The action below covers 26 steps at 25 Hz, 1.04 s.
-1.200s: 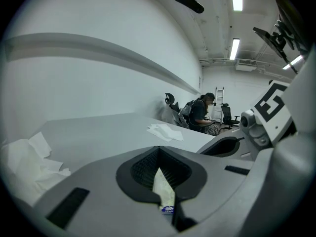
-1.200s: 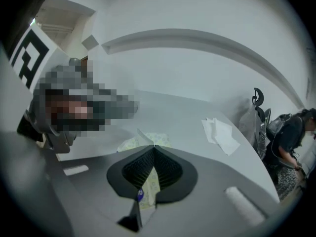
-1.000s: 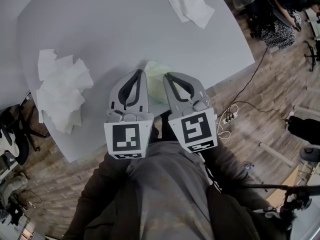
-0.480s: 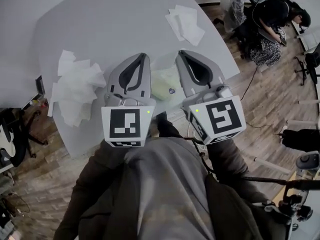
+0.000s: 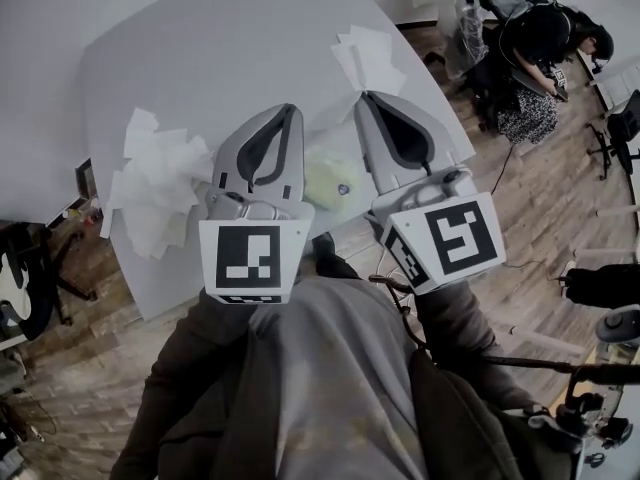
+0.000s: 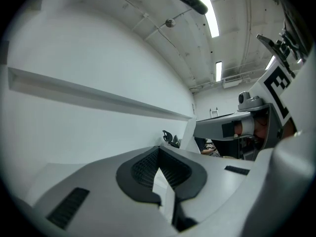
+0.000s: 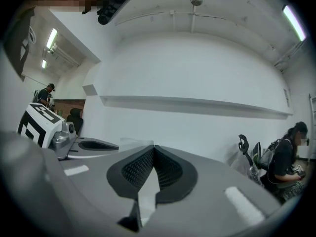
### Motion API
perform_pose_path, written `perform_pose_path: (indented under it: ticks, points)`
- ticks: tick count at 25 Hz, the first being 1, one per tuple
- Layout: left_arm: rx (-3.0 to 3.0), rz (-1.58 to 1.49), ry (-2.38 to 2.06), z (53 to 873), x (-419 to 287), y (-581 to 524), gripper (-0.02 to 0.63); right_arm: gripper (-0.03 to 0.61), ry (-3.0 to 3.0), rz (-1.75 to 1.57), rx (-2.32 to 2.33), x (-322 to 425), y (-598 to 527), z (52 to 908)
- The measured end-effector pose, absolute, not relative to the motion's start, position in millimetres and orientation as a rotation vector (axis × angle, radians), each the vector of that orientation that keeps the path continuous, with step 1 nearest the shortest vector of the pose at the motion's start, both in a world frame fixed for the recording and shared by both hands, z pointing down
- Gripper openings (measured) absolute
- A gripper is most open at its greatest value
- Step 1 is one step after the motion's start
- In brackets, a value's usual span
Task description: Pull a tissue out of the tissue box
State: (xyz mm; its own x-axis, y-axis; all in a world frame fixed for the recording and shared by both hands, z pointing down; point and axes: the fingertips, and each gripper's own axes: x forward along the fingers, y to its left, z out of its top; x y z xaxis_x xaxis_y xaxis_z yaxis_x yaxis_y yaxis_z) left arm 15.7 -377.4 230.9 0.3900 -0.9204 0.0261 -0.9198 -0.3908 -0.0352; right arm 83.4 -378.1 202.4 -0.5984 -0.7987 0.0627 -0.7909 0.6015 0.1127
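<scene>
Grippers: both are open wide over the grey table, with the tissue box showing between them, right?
No, both are shut. The left gripper and right gripper each have their jaws together with nothing between, as the two gripper views show. They are over the grey table, with the tissue box between them.

Head view steeply down; gripper views face wall (image 7: 197, 73).

Tissue box (image 5: 326, 175) partly out of sight

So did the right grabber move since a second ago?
Yes. The right gripper has gone forward over the table: its tip now reaches past the green tissue box and sits close to the far tissue pile.
</scene>
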Motion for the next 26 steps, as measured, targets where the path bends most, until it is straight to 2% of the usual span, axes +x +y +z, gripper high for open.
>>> perform_pose_path:
  ticks: [26]
  points:
    - [-2.584,-0.031,1.723,222.4,25.5,-371.5,0.0,0.002,-2.769,-0.093,1.281,83.5,-368.3,203.4]
